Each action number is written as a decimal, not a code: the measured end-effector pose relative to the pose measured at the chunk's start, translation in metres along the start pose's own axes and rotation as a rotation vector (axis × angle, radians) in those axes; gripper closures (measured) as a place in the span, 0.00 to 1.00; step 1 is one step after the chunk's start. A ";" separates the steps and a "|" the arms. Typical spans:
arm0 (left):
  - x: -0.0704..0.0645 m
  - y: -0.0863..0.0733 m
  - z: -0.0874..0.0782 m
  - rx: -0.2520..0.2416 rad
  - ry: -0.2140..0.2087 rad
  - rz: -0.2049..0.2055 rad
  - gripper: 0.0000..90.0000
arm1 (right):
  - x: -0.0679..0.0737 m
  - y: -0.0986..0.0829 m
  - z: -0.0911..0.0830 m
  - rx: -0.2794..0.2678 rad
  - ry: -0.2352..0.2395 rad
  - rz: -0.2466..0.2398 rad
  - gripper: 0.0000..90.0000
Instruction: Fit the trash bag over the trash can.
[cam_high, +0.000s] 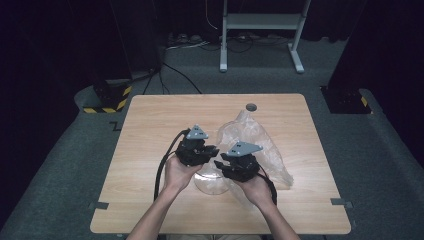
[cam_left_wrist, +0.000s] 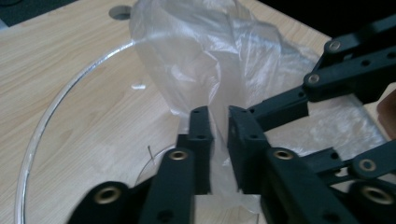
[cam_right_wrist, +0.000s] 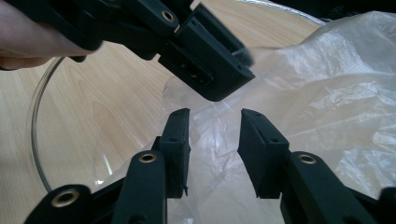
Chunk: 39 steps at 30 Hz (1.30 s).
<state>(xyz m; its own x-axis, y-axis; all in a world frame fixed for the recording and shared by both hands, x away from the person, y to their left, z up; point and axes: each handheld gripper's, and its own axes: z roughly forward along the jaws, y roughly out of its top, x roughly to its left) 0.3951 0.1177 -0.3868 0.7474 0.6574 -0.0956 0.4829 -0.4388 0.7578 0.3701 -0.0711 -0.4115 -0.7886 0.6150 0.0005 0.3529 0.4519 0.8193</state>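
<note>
1. Sat on wooden table (cam_high: 150, 125), centre-right: clear plastic bag (cam_high: 252, 142), crumpled, w/ glass bowl (cam_high: 211, 183) at its near end, just in front of the hands.
2. Bag's long axis ran from near-centre toward far side, narrowing to a point near the round hole (cam_high: 251, 106) in the tabletop; wide end spread toward near right.
3. Left gripper (cam_left_wrist: 219, 128): jaws nearly together, clamped on a fold of the bag film, seen thru the narrow gap in left gripper view.
4. Right gripper (cam_right_wrist: 212, 123): jaws apart, film between & behind them, no contact on the pads visible.
5. Grippers just beside each other over the bowl rim, tips almost meeting.
6. Open room: bare wood wide on left half & along far edge; less on right, bag near that edge. Near edge taken by forearms.
7. Beyond table: grey floor, cables, white stand legs (cam_high: 260, 30) well apart.
</note>
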 end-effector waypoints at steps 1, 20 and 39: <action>0.000 0.000 0.000 0.000 0.000 0.000 0.94 | 0.000 0.000 0.000 0.003 0.002 -0.002 0.68; -0.002 -0.007 -0.018 0.010 0.061 0.016 1.00 | -0.027 0.004 -0.040 -0.140 -0.071 0.093 0.50; 0.008 -0.024 -0.023 -0.023 0.046 -0.036 0.93 | -0.037 0.004 -0.037 -0.122 -0.148 0.076 1.00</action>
<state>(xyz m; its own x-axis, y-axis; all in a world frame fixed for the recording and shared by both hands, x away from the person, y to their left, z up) 0.3784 0.1476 -0.3910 0.7075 0.7004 -0.0940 0.4986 -0.4004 0.7688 0.3825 -0.1160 -0.3871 -0.6766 0.7363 -0.0121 0.3373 0.3245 0.8837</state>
